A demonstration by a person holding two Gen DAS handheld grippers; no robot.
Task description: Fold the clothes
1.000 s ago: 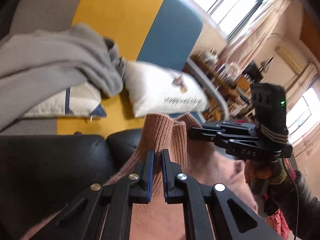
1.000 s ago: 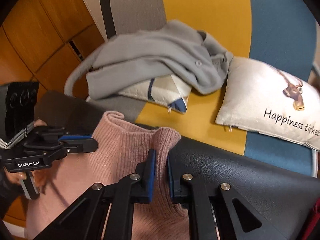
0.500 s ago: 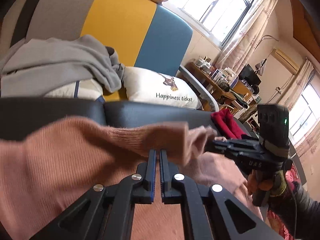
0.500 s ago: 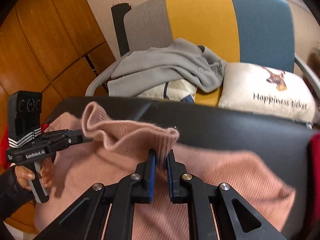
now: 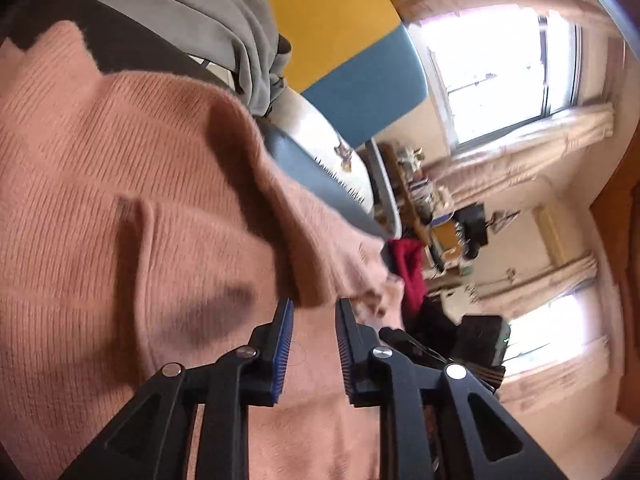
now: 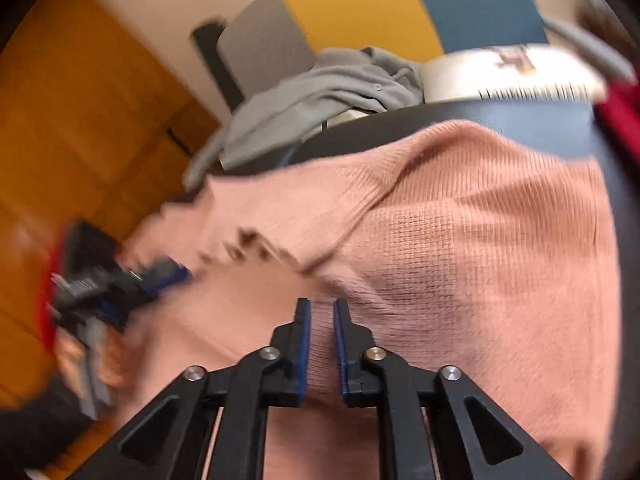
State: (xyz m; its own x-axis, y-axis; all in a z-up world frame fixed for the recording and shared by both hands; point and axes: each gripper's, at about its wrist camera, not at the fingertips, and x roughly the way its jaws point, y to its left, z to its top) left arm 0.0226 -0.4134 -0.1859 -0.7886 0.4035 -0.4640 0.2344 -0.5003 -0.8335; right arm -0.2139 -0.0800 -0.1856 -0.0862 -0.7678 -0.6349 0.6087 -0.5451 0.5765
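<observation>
left tool (image 5: 314, 320) parted, empty | right tool (image 6: 321, 316) parted, empty | pink sweater (image 6: 460, 240) beneath | grey garment (image 6: 320, 92) beyond

Both fisheye cameras ride just behind their own black two-finger grippers, looking down close over a pink ribbed knit sweater (image 5: 132, 208). The left wrist view is rolled, with a yellow and blue sofa back (image 5: 352, 52) at 12 o'clock and bright windows at 3 o'clock. The right wrist view faces that sofa at 12 o'clock. Both share the sweater, a crumpled grey garment (image 6: 320, 88) and a white printed cushion (image 6: 508, 74).
</observation>
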